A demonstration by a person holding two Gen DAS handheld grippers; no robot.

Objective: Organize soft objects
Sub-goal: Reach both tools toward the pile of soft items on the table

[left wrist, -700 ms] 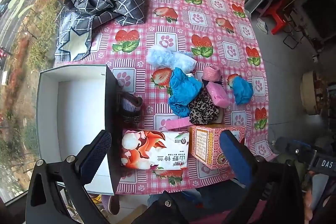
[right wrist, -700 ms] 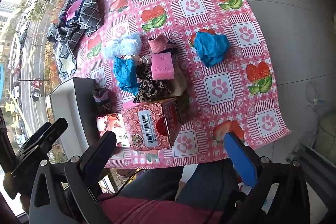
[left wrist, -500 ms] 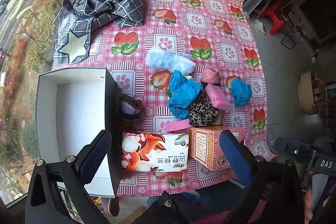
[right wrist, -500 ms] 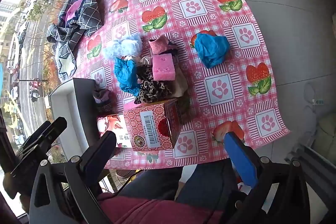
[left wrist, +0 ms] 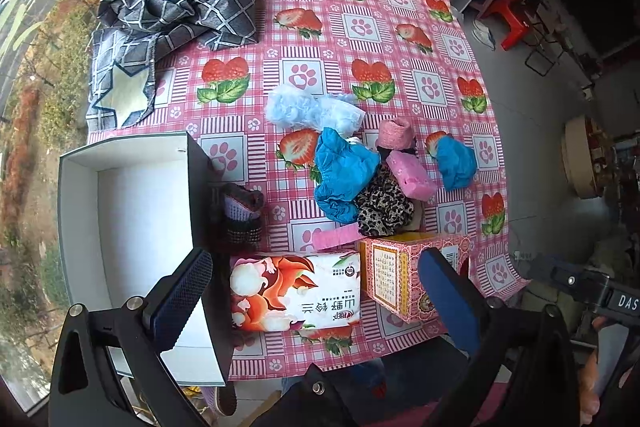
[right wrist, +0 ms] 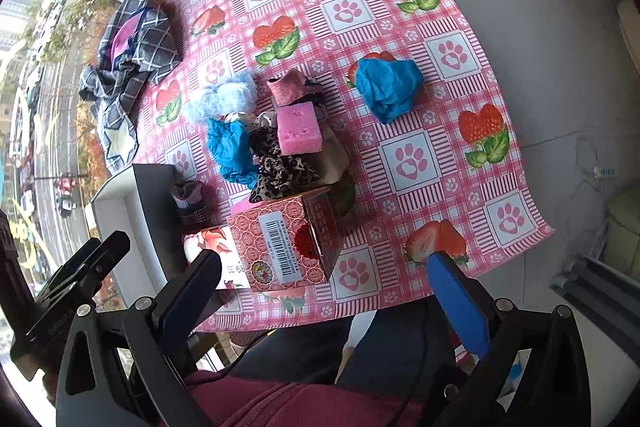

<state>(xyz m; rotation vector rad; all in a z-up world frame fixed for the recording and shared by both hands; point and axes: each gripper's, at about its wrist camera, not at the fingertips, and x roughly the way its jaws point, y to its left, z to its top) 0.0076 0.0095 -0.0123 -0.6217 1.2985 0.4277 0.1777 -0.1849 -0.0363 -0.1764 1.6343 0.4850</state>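
Your pink strawberry-print tablecloth [left wrist: 360, 39] carries a white open box [left wrist: 120, 227] beside the heap of soft cloths and sponges [left wrist: 360, 183] — left gripper [left wrist: 316, 291] and right gripper [right wrist: 324, 287] hover spread, empty. Cloths overlap — one pinch may drag neighbours.

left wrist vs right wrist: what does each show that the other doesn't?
Left wrist only: the white interior floor of the open box and the whole orange-and-white tissue pack.

Right wrist only: the barcode face of the red patterned carton.

Both: pink sponge block, two blue crumpled cloths, leopard-print fabric, grey checked cloth.
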